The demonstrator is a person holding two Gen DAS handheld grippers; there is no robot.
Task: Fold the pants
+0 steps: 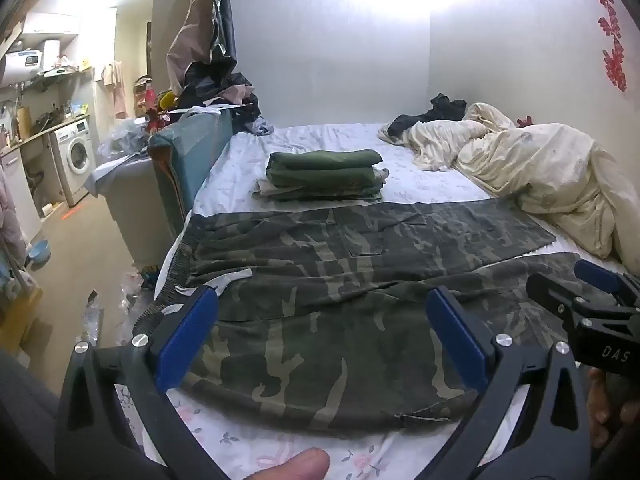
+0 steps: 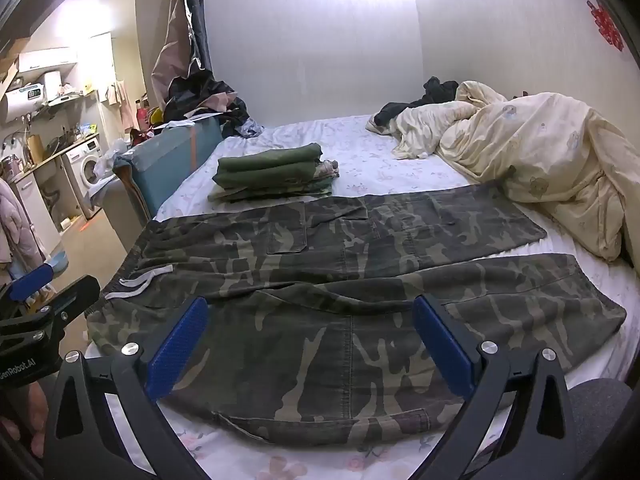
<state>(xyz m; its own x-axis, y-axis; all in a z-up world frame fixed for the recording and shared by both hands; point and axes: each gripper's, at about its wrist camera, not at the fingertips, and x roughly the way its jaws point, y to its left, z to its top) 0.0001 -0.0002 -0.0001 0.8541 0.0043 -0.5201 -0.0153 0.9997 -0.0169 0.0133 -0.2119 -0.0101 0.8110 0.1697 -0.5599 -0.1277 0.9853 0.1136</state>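
Observation:
Camouflage pants (image 1: 320,280) lie spread flat across the bed, waistband with white drawstring (image 2: 138,282) to the left, both legs running right. They also show in the right wrist view (image 2: 340,288). My left gripper (image 1: 322,312) is open and empty, hovering over the near side of the pants close to the waist. My right gripper (image 2: 310,320) is open and empty over the near leg. The right gripper shows at the right edge of the left wrist view (image 1: 588,300); the left gripper shows at the left edge of the right wrist view (image 2: 36,304).
A stack of folded green and camo garments (image 1: 324,176) sits on the floral bedsheet (image 1: 248,160) behind the pants. A crumpled cream duvet (image 1: 540,176) fills the right side of the bed. A teal bed end (image 1: 188,148) and cluttered floor lie left.

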